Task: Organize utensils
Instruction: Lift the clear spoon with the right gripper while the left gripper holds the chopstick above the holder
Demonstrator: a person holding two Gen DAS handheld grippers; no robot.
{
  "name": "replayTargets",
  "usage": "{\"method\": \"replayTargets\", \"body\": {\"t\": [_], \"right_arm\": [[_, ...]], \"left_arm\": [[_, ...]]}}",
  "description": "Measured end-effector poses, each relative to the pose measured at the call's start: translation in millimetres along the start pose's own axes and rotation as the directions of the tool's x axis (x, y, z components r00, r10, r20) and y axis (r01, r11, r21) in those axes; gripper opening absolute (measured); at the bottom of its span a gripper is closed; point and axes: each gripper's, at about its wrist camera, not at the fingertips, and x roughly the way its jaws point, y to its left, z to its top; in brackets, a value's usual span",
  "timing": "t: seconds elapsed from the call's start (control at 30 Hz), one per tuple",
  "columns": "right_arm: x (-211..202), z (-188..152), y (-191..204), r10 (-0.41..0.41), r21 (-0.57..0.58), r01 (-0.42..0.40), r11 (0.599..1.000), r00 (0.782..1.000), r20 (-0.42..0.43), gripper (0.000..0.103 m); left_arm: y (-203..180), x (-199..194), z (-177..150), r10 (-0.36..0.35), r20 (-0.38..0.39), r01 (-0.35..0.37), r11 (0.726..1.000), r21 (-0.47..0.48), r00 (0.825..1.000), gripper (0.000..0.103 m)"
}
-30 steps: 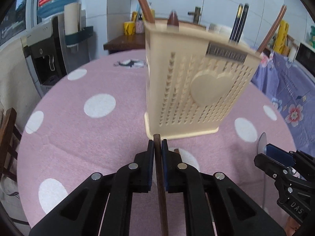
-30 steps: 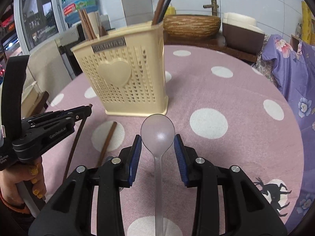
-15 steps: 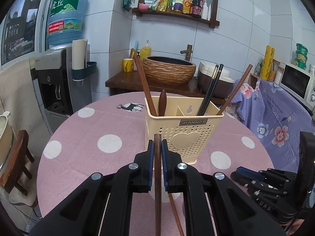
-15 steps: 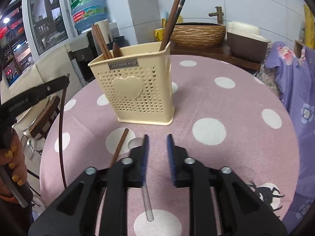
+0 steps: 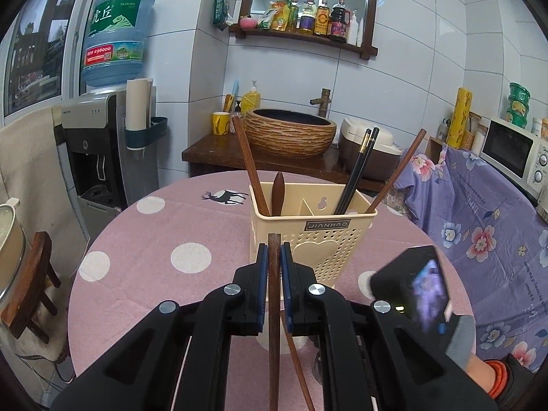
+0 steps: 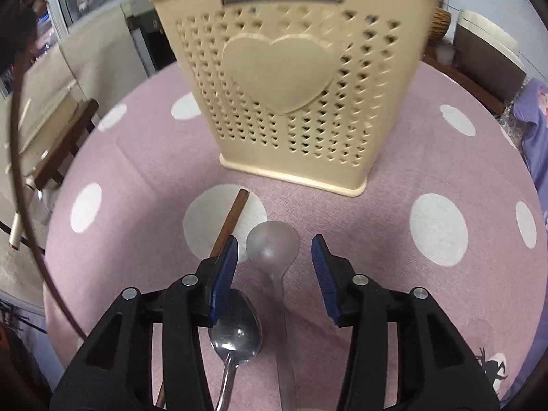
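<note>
My left gripper (image 5: 274,257) is shut on a brown wooden chopstick (image 5: 274,308) and holds it high above the table, in front of the cream utensil holder (image 5: 318,239). The holder (image 6: 294,96) holds several chopsticks and a wooden handle. My right gripper (image 6: 274,257) is open, low over the table, its jaws on either side of a clear plastic spoon (image 6: 272,250). A metal spoon (image 6: 236,332) lies under its left finger. A second brown chopstick (image 6: 231,222) lies on the cloth beside it.
The round table has a pink cloth with white dots (image 5: 164,226). A water dispenser (image 5: 99,150) stands at the left. A sideboard with a woven bowl (image 5: 291,133) is behind. A floral-covered surface (image 5: 479,212) and a microwave (image 5: 513,150) are at the right.
My left gripper rose and pulled back with the chopstick. My right gripper dropped toward the table, moved close to the holder, and opened wider around the clear spoon.
</note>
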Motion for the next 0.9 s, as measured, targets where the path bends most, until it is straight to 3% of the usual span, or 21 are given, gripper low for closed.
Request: {"method": "replayTargets", "body": {"t": [0.27,0.57,0.77,0.9], "right_arm": [[19,0,13,-0.029,-0.037,0.026,0.999,0.997,-0.065,0.042],[23,1,14,-0.043,-0.062,0.04,0.997,0.998,-0.046,0.037],[-11,0,6,0.011,-0.015,-0.01,1.0,0.997,0.072,0.037],[-60,-3,-2,0.047,0.015,-0.051,0.999,0.98,0.194,0.037]], "left_arm": [[-1,-3,2,-0.013,0.005,0.013,1.0,0.004,1.0,0.009],[0,-3,2,-0.018,0.006,0.018,1.0,-0.006,1.0,0.009],[1,-4,2,-0.019,0.008,0.02,1.0,-0.005,1.0,0.009],[2,-7,3,-0.019,0.015,0.019,1.0,-0.008,1.0,0.009]]}}
